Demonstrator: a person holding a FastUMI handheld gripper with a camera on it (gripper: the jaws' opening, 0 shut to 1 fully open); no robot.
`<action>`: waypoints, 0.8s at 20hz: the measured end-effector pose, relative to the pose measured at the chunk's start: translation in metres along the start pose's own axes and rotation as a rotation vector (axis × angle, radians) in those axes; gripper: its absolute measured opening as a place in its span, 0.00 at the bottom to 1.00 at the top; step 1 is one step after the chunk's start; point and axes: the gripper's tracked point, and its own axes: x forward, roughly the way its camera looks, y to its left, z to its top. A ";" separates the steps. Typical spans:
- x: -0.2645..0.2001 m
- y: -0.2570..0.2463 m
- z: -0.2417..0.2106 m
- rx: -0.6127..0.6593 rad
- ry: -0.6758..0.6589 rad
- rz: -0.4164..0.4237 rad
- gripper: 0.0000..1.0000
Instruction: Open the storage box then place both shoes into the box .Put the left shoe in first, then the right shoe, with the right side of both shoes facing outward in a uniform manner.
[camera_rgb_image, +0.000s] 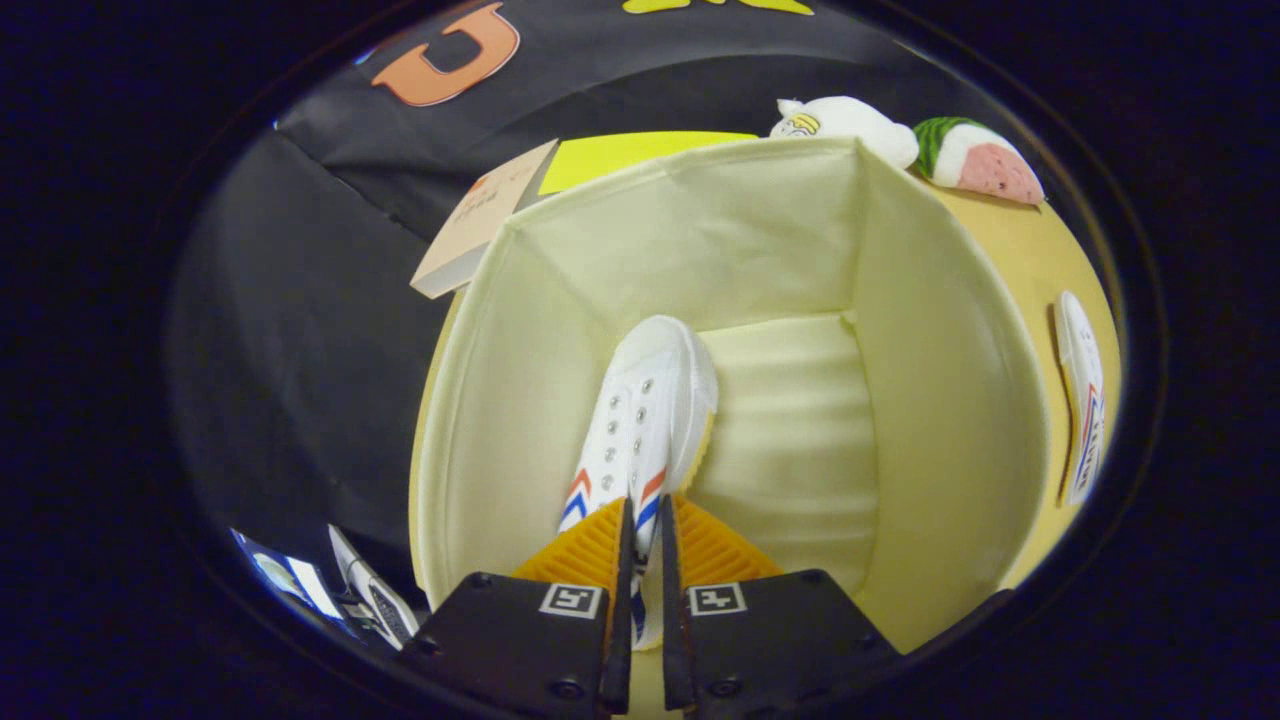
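A cream fabric storage box stands open on a yellow table, and I look down into it. A white shoe with red and blue chevron stripes hangs toe-down inside the box, near its left wall. My gripper is shut on the shoe at its heel end, both fingers pressing the thin upper edge between them. The toe points toward the box floor. A second white shoe with the same stripes lies on the table outside the box, beyond its right wall.
Behind the box, a white plush toy and a watermelon-slice plush sit on the table. A tan book lies by the box's far left corner. Screens and a device sit beside the left finger, outside the box.
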 end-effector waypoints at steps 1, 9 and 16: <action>-0.005 -0.003 0.004 -0.013 -0.007 -0.013 0.23; -0.071 -0.013 0.007 -0.202 -0.104 -0.102 0.79; -0.157 -0.060 0.013 -0.268 -0.185 -0.192 0.81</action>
